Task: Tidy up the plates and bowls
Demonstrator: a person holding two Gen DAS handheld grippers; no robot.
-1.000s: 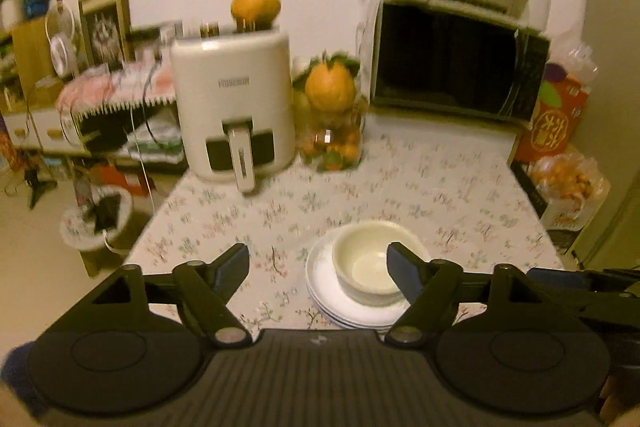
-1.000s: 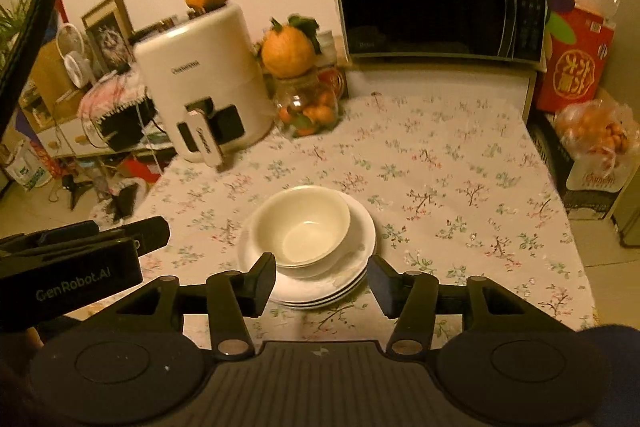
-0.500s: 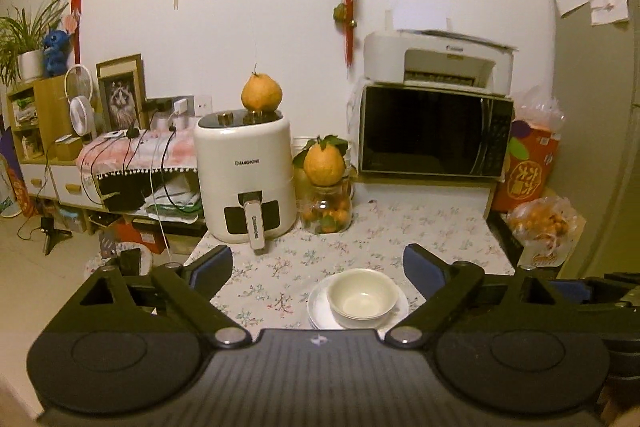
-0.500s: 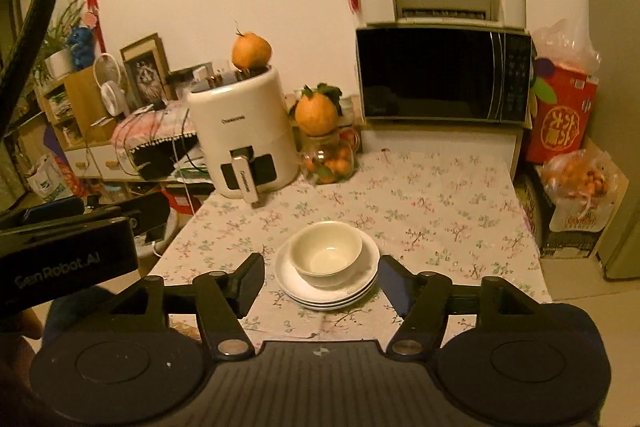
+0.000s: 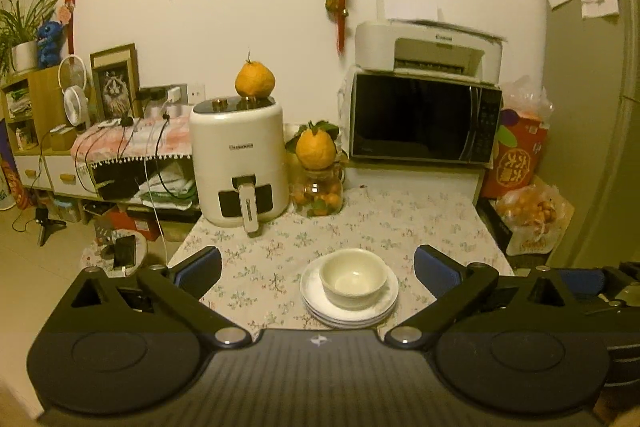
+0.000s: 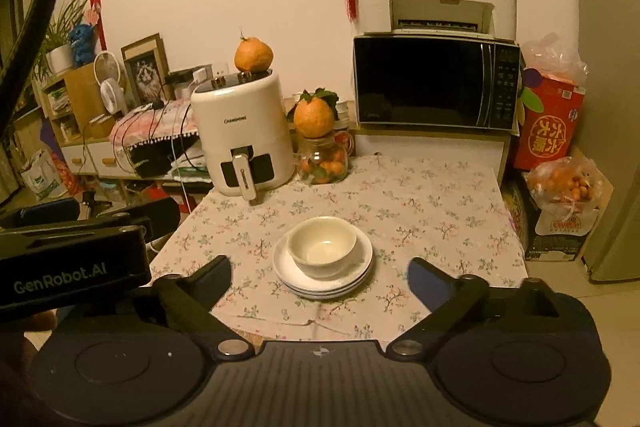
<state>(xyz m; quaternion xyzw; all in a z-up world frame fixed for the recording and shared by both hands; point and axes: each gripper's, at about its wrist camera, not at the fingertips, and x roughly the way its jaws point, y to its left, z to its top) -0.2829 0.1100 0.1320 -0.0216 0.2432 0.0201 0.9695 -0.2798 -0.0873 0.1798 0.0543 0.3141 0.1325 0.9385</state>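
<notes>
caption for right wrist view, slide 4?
Open right hand-held gripper behind bowl on stacked plates.

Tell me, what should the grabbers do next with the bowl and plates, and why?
Probably nothing more than easing away. The bowl sits upright on the stacked plates, nothing else loose lies on the tablecloth, and the left gripper and right gripper, jaws just opened wide, hold nothing.

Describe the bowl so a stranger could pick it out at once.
Start at the white air fryer on the floral tablecloth. Nearer the camera lies a stack of white plates. The cream bowl sits upright on top, the only deep dish there.
</notes>
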